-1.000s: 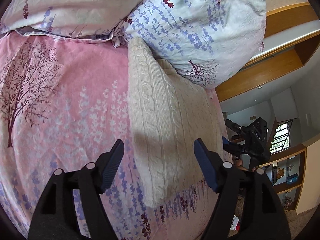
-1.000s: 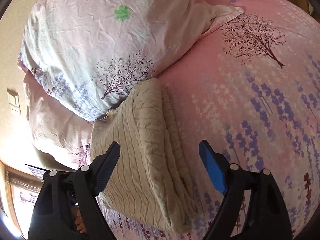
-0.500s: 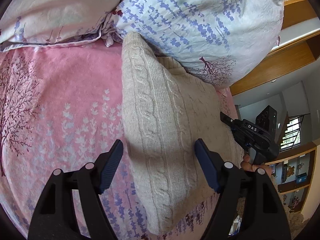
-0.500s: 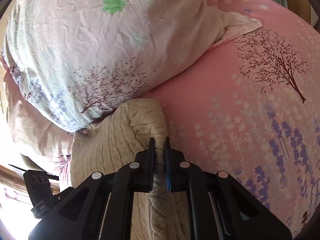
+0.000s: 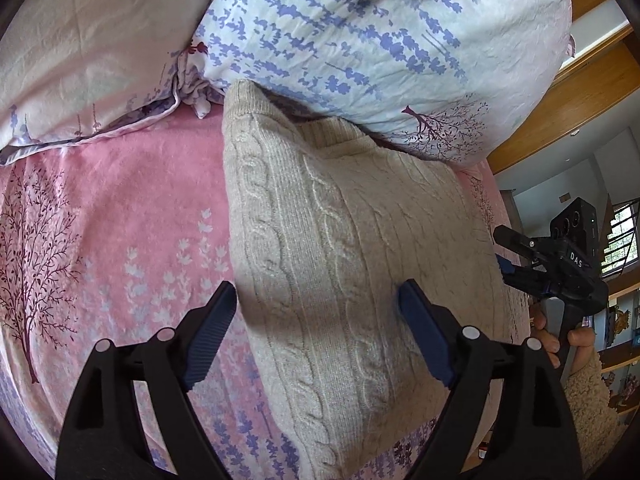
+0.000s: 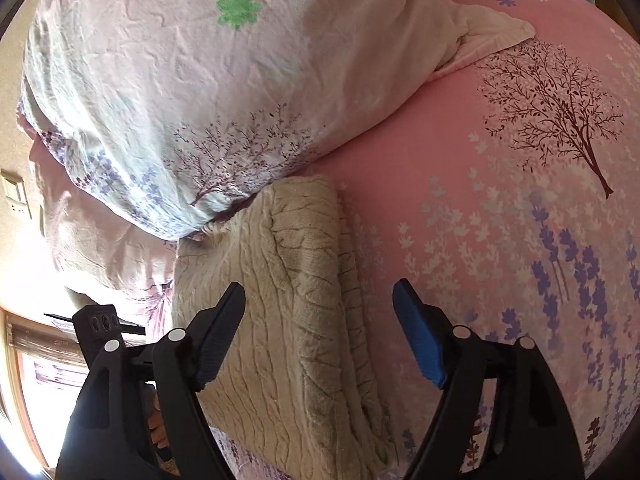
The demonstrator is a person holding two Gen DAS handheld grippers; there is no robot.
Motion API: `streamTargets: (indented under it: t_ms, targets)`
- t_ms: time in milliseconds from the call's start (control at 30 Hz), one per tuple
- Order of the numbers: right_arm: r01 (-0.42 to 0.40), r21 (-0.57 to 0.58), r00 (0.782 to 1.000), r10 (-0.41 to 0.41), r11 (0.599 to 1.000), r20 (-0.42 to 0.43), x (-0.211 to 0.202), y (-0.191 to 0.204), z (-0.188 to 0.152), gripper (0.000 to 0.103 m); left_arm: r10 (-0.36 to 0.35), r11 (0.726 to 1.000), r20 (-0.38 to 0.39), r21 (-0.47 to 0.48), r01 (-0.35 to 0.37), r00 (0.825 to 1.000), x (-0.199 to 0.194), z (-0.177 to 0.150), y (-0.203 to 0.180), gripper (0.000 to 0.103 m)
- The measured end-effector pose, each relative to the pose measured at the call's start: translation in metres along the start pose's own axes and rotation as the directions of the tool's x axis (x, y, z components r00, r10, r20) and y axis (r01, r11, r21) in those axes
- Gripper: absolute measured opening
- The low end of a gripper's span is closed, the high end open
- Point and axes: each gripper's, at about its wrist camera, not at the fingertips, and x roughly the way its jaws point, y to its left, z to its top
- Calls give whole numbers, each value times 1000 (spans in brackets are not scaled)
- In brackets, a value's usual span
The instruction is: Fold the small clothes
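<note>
A folded beige cable-knit sweater (image 5: 340,248) lies on the pink floral bedsheet (image 5: 120,216), its far end tucked against a pillow. My left gripper (image 5: 318,332) is open and hovers just above the sweater's near part, holding nothing. In the right wrist view the same sweater (image 6: 288,304) lies folded with stacked layers at its right edge. My right gripper (image 6: 318,332) is open over that folded edge and holds nothing. The right gripper also shows in the left wrist view (image 5: 560,264), beside the sweater's right side.
Two floral pillows (image 5: 380,40) (image 6: 180,80) lie at the head of the bed behind the sweater. The pink sheet (image 6: 500,220) spreads to the right. The bed edge and wooden room fittings (image 5: 568,92) lie beyond the sweater.
My right gripper was shut on the sweater's folded edge half a second ago and is now open again. My left gripper has moved closer over the sweater, staying open.
</note>
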Motion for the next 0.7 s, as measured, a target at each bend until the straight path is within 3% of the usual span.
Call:
streamTargets:
  t_ms: [233,400,467,500,700]
  targets:
    - [4,-19,999,-5,1000,-49,12,2,-2,80,7,1000,-13,-1,-7,1000,19,5,-7,85]
    - [-48,-45,995,44,998,-85,22,9,-7,80,-13,1000,-26,-10,13,1000,31,1,-2,86]
    - [-71,-58,993,65,996,-103,27,13,-10,78,-30,999,-27,-21,29,999,37,1,-2,86]
    - [-86,-59,989,78,995,-123,31,15,-11,71,-29,999,-25,-18,29,999,37,1,-3,86]
    - [-98,-81,988,87,992,-126,34,19,-13,70,-10,1000,-20,-4,9,1000,38,0,-10,86]
